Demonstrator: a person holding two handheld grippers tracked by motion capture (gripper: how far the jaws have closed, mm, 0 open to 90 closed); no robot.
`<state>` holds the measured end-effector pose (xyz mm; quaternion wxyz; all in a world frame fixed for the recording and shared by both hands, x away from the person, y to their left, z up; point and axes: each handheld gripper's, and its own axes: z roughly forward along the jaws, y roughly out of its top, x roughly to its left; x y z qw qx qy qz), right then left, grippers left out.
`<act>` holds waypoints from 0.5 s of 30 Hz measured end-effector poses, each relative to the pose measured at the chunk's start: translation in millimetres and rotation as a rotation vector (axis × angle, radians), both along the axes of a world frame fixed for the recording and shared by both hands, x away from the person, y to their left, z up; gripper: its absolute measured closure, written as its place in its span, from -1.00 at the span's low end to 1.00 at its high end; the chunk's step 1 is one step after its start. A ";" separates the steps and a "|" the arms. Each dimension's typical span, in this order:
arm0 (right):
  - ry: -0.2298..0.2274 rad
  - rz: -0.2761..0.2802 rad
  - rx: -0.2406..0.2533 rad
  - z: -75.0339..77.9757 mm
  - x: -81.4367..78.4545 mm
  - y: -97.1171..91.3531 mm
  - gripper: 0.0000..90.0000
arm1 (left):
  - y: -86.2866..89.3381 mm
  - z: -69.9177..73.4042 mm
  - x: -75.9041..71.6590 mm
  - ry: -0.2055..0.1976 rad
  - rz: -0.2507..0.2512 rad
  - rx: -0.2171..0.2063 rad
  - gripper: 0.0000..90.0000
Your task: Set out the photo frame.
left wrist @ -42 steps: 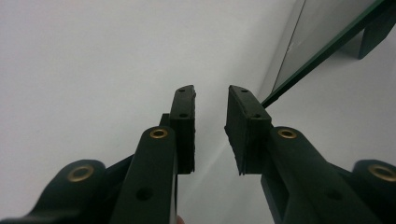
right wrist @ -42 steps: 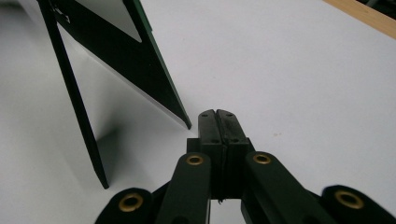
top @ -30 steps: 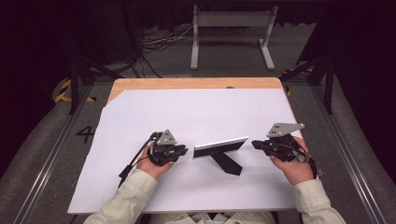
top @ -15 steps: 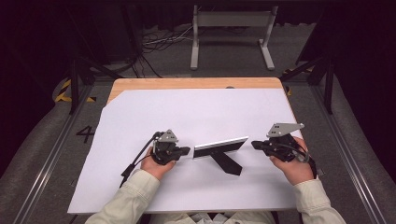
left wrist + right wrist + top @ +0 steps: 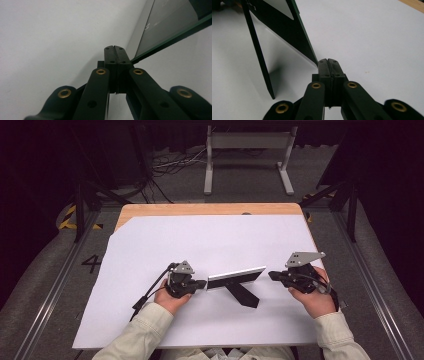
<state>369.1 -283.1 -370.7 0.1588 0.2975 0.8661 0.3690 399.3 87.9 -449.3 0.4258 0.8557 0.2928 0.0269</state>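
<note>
Picture frame [image 5: 235, 278] stands propped on its back strut near the middle of the table [image 5: 200, 235]. Left gripper [image 5: 201, 284], jaws pressed together, touches its left end; right gripper [image 5: 272, 275], also closed, waits just beside the right end. Steady both ends evenly so the frame doesn't tip.

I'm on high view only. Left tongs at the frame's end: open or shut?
Observer: Shut. In the left gripper view the left tongs have their pads together, and the frame starts just past their tips.
Operator: Right tongs?
Observer: Also shut. In the right gripper view the right tongs sit by the frame's lower corner. I cannot tell whether they touch it.
Operator: Is the frame propped?
Observer: Yes. Its black back leg stands on the white sheet.
</note>
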 end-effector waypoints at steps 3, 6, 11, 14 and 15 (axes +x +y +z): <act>-0.004 -0.002 0.009 2.1 -0.2 -3.0 1.00 | -0.7 -0.6 -0.1 0.005 -0.002 0.003 1.00; -0.005 -0.010 0.016 3.8 -0.9 -6.0 1.00 | -2.4 -1.4 0.1 0.001 -0.012 0.013 1.00; -0.007 -0.016 0.020 5.1 -1.8 -8.9 1.00 | -5.4 -1.9 -0.6 0.016 -0.032 0.008 1.00; -0.004 -0.012 0.025 5.6 -2.0 -10.0 1.00 | -5.5 -1.4 0.0 0.024 -0.034 0.016 1.00; -0.003 -0.012 0.026 5.6 -2.0 -10.1 1.00 | -5.3 -1.4 0.4 0.027 -0.035 0.016 1.00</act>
